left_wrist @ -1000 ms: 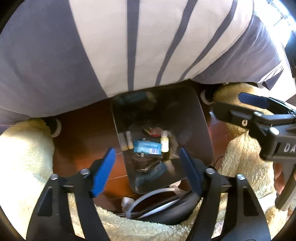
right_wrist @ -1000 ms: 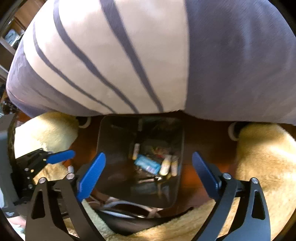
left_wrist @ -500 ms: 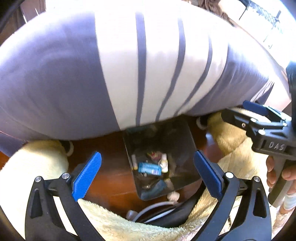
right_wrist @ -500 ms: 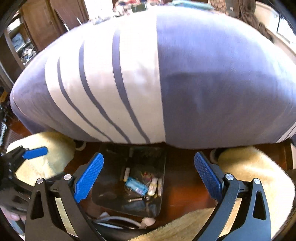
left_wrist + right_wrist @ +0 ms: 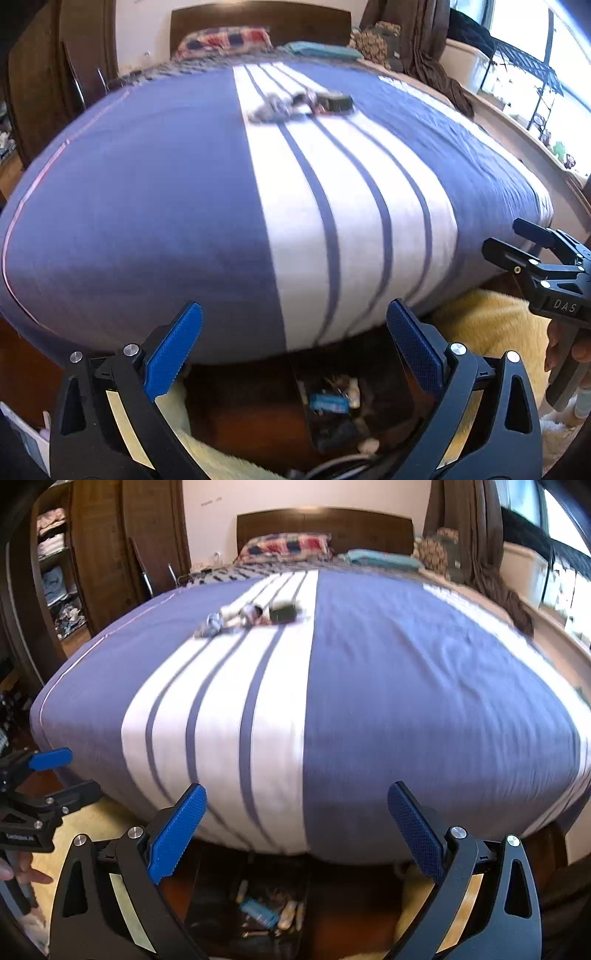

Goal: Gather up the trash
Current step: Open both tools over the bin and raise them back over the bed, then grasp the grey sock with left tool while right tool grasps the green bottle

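Note:
A dark bin [image 5: 391, 387] [image 5: 207, 904] stands on the wood floor at the foot of the bed, holding a blue packet [image 5: 328, 402] [image 5: 258, 915], small bottles and other scraps. On the bed's white stripe, far from me, lies a cluster of trash [image 5: 299, 105] [image 5: 251, 616]: crumpled wrappers and a dark boxy item. My left gripper [image 5: 293, 350] is open and empty, raised above the bin. My right gripper [image 5: 295, 830] is open and empty too, beside it. The right gripper [image 5: 517, 243] shows at the left wrist view's right edge, and the left gripper [image 5: 37, 775] at the right wrist view's left edge.
The bed [image 5: 147, 221] [image 5: 424, 701] has a blue cover with white stripes, pillows and a dark headboard [image 5: 325, 524] at the far end. Yellow fluffy rugs [image 5: 491, 325] [image 5: 99, 823] flank the bin. A wardrobe [image 5: 92, 554] stands left, a window ledge [image 5: 517, 122] right.
Both grippers rose and tilted up from looking down into the bin to looking over the bed. The left jaws widened. The trash on the bed came into view.

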`<control>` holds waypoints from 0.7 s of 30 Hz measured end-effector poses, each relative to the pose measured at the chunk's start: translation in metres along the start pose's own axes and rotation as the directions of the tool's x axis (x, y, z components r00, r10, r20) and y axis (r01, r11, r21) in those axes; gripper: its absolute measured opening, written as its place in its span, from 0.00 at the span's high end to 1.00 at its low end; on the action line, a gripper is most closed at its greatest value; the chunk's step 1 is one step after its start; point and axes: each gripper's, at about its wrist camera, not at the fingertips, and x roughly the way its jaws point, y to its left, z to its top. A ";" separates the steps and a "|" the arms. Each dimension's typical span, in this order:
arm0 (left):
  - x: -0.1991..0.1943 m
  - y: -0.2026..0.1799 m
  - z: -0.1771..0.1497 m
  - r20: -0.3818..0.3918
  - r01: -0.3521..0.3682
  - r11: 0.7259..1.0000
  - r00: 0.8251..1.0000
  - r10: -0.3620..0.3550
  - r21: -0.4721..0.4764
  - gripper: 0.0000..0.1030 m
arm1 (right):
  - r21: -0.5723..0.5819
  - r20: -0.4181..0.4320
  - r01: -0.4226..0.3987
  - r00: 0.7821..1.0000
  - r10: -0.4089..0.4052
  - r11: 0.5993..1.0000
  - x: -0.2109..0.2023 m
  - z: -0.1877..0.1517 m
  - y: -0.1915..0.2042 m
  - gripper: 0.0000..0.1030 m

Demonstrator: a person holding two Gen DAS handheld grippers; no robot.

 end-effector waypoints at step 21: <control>0.072 0.036 0.119 0.035 -0.058 0.998 0.998 0.058 -0.022 0.09 | 0.026 0.033 -0.014 0.999 0.013 1.000 0.093 0.119 -0.011 0.04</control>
